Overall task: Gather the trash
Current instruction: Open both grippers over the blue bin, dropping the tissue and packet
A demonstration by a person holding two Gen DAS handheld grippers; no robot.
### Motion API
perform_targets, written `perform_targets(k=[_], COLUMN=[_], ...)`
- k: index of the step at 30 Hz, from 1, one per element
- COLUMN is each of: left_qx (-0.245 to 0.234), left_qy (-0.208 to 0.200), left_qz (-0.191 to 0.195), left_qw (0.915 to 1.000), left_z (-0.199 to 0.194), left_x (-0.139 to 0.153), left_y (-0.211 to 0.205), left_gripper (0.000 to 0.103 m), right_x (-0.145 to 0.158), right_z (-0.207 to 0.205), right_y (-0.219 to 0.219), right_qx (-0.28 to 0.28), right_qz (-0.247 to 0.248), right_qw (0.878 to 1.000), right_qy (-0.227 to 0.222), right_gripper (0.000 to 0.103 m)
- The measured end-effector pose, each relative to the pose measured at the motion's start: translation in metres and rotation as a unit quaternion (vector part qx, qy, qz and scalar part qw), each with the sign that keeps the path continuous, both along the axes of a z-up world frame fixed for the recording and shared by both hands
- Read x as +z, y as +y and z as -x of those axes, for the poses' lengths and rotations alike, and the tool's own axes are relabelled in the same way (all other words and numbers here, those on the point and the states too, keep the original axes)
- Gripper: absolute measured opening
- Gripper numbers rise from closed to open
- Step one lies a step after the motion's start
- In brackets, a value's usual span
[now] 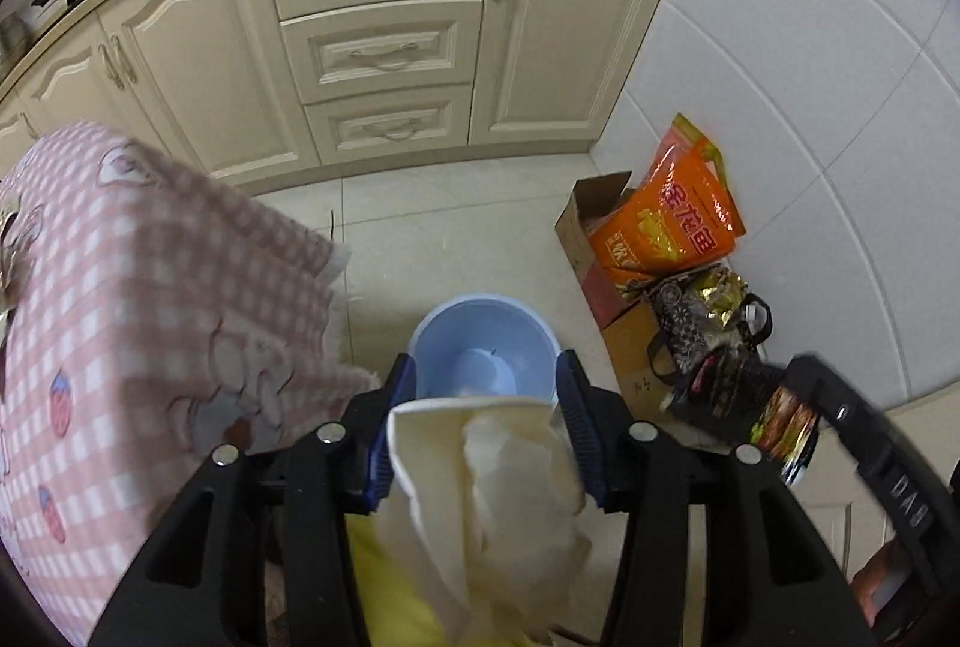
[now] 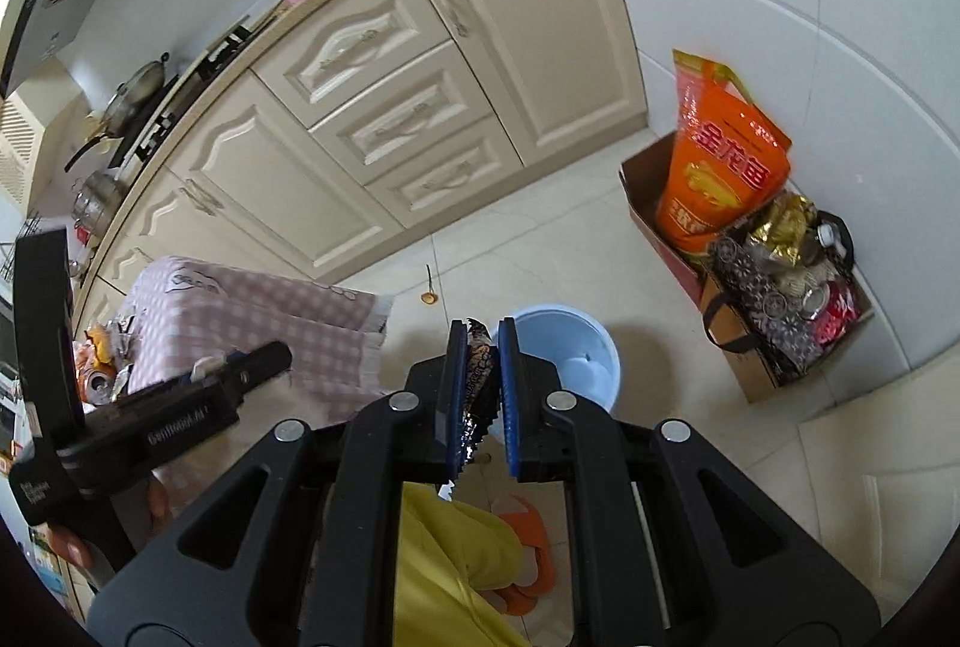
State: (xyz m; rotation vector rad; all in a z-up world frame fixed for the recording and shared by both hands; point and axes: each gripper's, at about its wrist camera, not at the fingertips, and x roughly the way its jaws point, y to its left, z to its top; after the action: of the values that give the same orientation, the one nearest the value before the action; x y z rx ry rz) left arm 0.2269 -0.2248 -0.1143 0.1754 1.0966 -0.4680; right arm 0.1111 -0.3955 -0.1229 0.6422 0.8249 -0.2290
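Crumpled white tissue (image 1: 486, 473) sat between my left gripper's (image 1: 486, 407) jaws, both pads touching it, above the blue bin (image 1: 480, 347) on the floor. My right gripper (image 2: 482, 389) had its jaws clamped on a dark snack wrapper (image 2: 477, 383), just beside the bin. Checked cloth (image 1: 150, 287) draped left.

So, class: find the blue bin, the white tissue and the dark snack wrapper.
blue bin (image 1: 480, 341): left wrist view, inner wall.
white tissue (image 1: 480, 473): left wrist view, its crumpled middle.
dark snack wrapper (image 2: 478, 383): right wrist view, middle, between the pads.
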Motion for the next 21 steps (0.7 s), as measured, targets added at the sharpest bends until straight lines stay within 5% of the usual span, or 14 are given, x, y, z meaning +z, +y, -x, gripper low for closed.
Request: perform_targets(k=[1,3,21], left_qx=[0.004,0.013,0.045], left_qy=[-0.008,-0.019,-0.032], left_qz=[0.001,-0.002,-0.018], left_qw=[1.0000,0.9997,0.9983], left_z=[-0.004,-0.011,-0.008], left_x=[0.000,0.001,0.014], left_y=[-0.006,-0.012,0.038], left_gripper=[0.053,0.077,0.081], right_x=[-0.002,-0.006,-0.017], right_z=[-0.001,-0.002,-0.048], right_y=[-0.002,-0.003,0.021], right_qx=[-0.001,-0.002,0.048], right_qz=[-0.002,-0.006,-0.001], right_qw=[1.000,1.000,0.999], right_qy=[0.002,0.006,0.019], right_gripper=[0.011,0.011,0.011])
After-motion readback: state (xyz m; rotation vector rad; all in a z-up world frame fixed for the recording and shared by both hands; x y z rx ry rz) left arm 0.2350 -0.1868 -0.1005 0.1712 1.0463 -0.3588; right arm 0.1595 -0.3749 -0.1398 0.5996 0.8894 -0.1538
